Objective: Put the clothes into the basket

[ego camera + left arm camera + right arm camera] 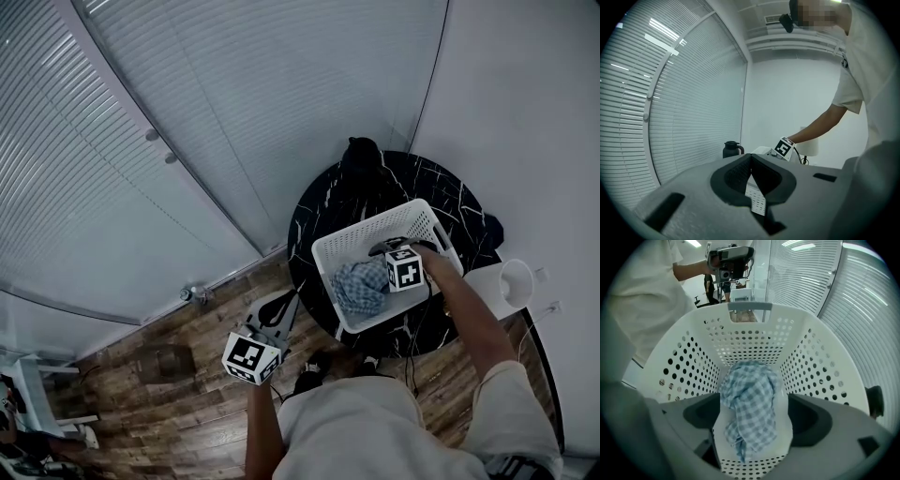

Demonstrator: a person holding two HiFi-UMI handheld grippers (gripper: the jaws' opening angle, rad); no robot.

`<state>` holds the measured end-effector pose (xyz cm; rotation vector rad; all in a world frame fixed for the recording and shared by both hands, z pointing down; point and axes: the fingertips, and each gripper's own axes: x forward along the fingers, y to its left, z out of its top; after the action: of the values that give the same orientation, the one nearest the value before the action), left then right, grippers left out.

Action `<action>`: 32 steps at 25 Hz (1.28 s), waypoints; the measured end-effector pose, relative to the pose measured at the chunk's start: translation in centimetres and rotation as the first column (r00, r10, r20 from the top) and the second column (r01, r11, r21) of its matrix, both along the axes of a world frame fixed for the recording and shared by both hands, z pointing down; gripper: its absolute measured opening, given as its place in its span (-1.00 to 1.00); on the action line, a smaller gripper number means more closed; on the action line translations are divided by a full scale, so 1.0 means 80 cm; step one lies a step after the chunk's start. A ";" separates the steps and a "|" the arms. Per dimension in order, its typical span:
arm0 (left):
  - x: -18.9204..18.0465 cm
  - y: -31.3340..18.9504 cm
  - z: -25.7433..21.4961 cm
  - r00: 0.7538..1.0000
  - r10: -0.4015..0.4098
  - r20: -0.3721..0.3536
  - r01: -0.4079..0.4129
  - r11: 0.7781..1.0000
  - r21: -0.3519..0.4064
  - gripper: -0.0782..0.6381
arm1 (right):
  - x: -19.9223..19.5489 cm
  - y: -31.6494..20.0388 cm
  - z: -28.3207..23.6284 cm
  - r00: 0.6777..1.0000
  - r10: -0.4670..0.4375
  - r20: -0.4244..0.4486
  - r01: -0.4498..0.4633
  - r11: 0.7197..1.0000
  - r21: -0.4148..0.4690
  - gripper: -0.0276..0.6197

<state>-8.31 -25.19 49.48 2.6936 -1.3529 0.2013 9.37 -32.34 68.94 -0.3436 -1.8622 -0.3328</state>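
Note:
A white perforated basket (330,251) stands on a round black marble table (319,202). A blue checked cloth (361,286) lies crumpled on the basket's floor. My right gripper (389,272) hangs inside the basket just above it. In the right gripper view the jaws stand wide open on either side of the cloth (750,394) without pressing on it, so my right gripper (754,416) holds nothing. My left gripper (279,309) is held low to the left of the table, over the wooden floor. Its jaws meet at the tip, and my left gripper (751,158) is shut and empty.
A black kettle (361,155) stands at the table's far edge. A dark garment (489,230) hangs off the table's right side. A white lamp (511,281) stands next to the table on the right. Window blinds (187,112) run along the left, above the wooden floor (159,403).

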 end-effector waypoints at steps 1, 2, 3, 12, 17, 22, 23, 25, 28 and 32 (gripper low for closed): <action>0.001 -0.001 0.000 1.000 0.003 0.001 -0.003 1.000 0.002 -0.75 | -0.001 -0.002 0.000 1.000 0.002 0.007 -0.002 1.000 0.006 0.48; 0.001 -0.001 -0.001 1.000 0.004 0.002 -0.004 1.000 0.003 -0.75 | -0.002 -0.003 0.000 1.000 0.003 0.010 -0.003 1.000 0.009 0.48; 0.000 -0.001 -0.001 1.000 0.004 0.003 -0.004 1.000 0.003 -0.75 | -0.001 -0.003 0.000 1.000 0.003 0.009 -0.003 1.000 0.009 0.48; -0.003 -0.003 -0.003 1.000 -0.007 0.005 0.007 1.000 0.010 -0.75 | -0.003 -0.004 -0.016 1.000 -0.010 -0.007 0.011 1.000 0.011 0.48; 0.004 -0.007 -0.003 1.000 0.013 0.003 -0.013 1.000 0.007 -0.75 | 0.002 0.003 -0.044 0.996 -0.047 -0.081 0.046 0.999 -0.011 0.48; 0.016 -0.010 -0.002 0.999 0.042 0.001 -0.042 0.999 0.008 -0.75 | 0.005 0.005 -0.079 0.993 -0.051 -0.108 0.052 0.999 0.007 0.48; 0.018 -0.012 -0.003 0.999 0.046 0.001 -0.046 0.999 0.010 -0.75 | 0.006 0.006 -0.085 0.991 -0.054 -0.119 0.055 0.998 0.009 0.48; 0.022 -0.016 -0.005 0.999 0.048 0.001 -0.048 0.999 0.020 -0.75 | 0.008 0.007 -0.091 0.988 -0.062 -0.142 0.064 0.998 0.011 0.48; 0.033 -0.022 -0.010 0.997 0.078 0.001 -0.078 0.996 0.032 -0.75 | 0.011 0.011 -0.100 0.988 -0.040 -0.151 0.040 0.999 0.000 0.48; 0.050 -0.030 -0.012 0.991 0.135 0.000 -0.135 0.990 0.037 -0.75 | 0.000 0.019 -0.115 0.998 0.031 -0.062 -0.033 0.999 -0.022 0.48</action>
<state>-4.29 -27.61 48.53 2.8175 -1.1855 0.1873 9.36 -30.84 59.73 -0.3360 -1.8107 -0.2757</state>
